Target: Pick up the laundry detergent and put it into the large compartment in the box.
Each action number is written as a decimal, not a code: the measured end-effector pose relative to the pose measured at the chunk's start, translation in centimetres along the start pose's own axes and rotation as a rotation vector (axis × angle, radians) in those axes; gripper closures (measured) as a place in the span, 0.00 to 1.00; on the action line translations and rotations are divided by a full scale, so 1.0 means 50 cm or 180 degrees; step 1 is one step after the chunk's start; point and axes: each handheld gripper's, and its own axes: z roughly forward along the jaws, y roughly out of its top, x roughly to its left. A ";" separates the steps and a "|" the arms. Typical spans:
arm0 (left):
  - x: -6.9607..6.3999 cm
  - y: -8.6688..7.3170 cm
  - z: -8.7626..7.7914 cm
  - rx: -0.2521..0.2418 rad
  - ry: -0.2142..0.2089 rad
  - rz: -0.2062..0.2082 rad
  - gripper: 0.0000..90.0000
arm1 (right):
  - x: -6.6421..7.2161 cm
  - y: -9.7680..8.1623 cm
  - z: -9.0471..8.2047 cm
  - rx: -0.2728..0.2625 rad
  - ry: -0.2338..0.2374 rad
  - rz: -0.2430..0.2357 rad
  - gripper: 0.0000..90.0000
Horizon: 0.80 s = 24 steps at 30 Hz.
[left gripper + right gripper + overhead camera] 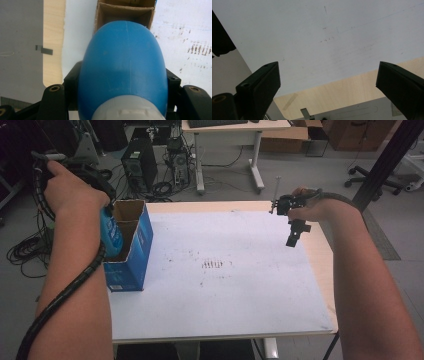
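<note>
Left-hand tongs (pixel 122 100) are pinching a blue bottle (pixel 123 67) just above its grey cap, one black jaw pressing on each side of the body, and are holding it bottom-first over a blue carton (pixel 131 251) that is standing on the left part of the table (pixel 320 265). From the high view the bottle (pixel 110 235) is sitting at the carton's open top, partly inside the nearer of its two brown cardboard compartments; the left gripper view is looking past the rounded blue base into that same opening (pixel 125 15).

Right-hand tongs (pixel 294 236) are hanging spread wide and empty above the far right of the white sheet (pixel 225 290), well apart from the carton; in the right gripper view both jaws are standing far apart with nothing between them.

Judging by its smooth moulded plastic, the bottle is probably stiff enough for a firm squeeze yet slippery, and its egg-shaped body is tapering away from the jaws, so a grip low near the cap shoulder, as now, looks safest. Whether it is full or light cannot be told.
</note>
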 end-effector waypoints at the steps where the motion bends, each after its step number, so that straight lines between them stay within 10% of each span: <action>1: 0.000 0.000 0.005 0.0011 -0.0006 -0.0005 0.42 | 0.000 0.001 -0.001 -0.0013 0.0005 0.0006 0.06; 24: -0.005 0.017 0.107 0.0145 0.0007 0.0050 0.42 | -0.004 0.010 0.006 0.0036 0.0011 -0.0004 0.06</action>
